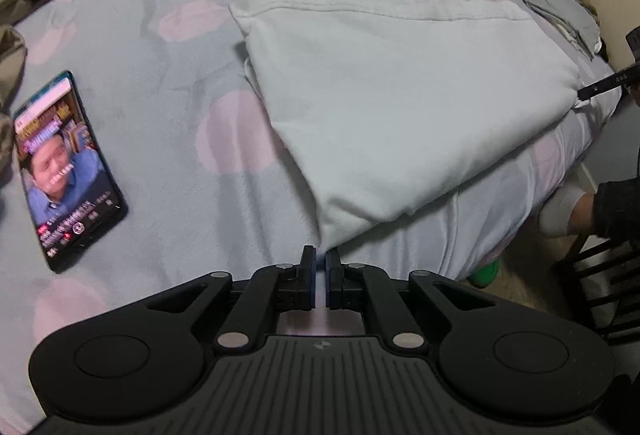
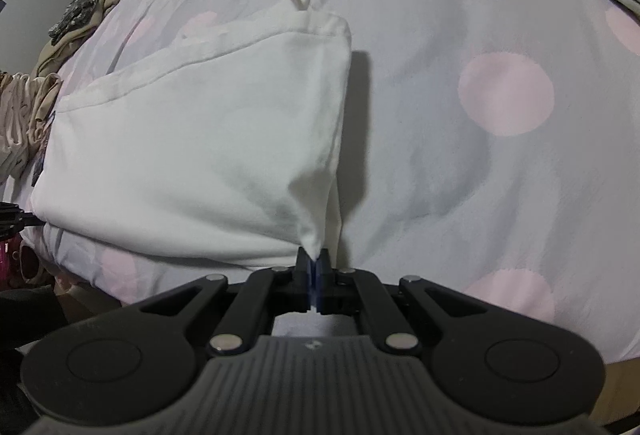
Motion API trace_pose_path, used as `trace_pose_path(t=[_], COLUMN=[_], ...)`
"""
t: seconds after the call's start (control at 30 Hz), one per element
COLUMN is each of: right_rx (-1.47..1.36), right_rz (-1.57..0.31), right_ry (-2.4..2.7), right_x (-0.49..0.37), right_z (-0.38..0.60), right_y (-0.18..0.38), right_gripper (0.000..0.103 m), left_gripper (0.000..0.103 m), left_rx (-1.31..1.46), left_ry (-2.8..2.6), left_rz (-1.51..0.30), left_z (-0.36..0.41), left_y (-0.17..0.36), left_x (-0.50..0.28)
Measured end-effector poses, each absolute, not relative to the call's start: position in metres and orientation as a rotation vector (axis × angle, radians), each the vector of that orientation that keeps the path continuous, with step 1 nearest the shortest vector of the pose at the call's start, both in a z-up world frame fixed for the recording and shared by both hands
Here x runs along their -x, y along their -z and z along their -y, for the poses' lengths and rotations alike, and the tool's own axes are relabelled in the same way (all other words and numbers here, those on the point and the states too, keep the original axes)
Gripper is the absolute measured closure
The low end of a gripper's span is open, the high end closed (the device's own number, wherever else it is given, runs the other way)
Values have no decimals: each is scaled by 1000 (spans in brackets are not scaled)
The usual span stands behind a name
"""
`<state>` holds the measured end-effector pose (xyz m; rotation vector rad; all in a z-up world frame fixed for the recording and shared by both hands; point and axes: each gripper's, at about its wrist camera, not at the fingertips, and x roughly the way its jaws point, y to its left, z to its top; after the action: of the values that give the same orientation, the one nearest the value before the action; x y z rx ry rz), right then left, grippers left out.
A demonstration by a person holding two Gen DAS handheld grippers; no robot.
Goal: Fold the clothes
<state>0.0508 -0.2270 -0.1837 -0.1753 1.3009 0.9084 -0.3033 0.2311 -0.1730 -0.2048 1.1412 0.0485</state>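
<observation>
Here both grippers point(image 1: 321, 260) point(image 2: 313, 260) pinch the white garment point(image 1: 400, 95); no legible writing.

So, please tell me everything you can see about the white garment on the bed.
The white garment looks like soft, thick cotton, folded into layers, with a stitched hem along its far edge. It lies on the dotted bedsheet near the bed's edge. Its two near corners are lifted: the left claw pinches one, the right claw the other.
</observation>
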Motion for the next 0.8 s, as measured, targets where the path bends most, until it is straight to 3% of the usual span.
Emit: trace_pose_path(t=[0.07, 0.17, 0.37, 0.53, 0.73, 0.8], right_rx=[197, 230, 350, 455, 592, 610], right_rz=[-1275, -1237, -1073, -894, -788, -800], right_ry=[-902, -892, -886, -974, -1095, -1115], right_x=[-50, -49, -33, 2, 46, 53], right_z=[230, 234, 226, 192, 153, 147], right_y=[179, 173, 143, 116, 108, 111], right_gripper=[95, 69, 66, 58, 56, 49], left_gripper=[100, 93, 63, 62, 62, 62], left_rx=[149, 99, 282, 568, 597, 587], left_ry=[-101, -191, -241, -185, -248, -245], left_rz=[-1180, -1191, -1006, -931, -862, -846], left_z=[-234, -241, -251, -272, -277, -272], left_y=[172, 165, 144, 144, 129, 126], left_x=[304, 304, 294, 288, 273, 271])
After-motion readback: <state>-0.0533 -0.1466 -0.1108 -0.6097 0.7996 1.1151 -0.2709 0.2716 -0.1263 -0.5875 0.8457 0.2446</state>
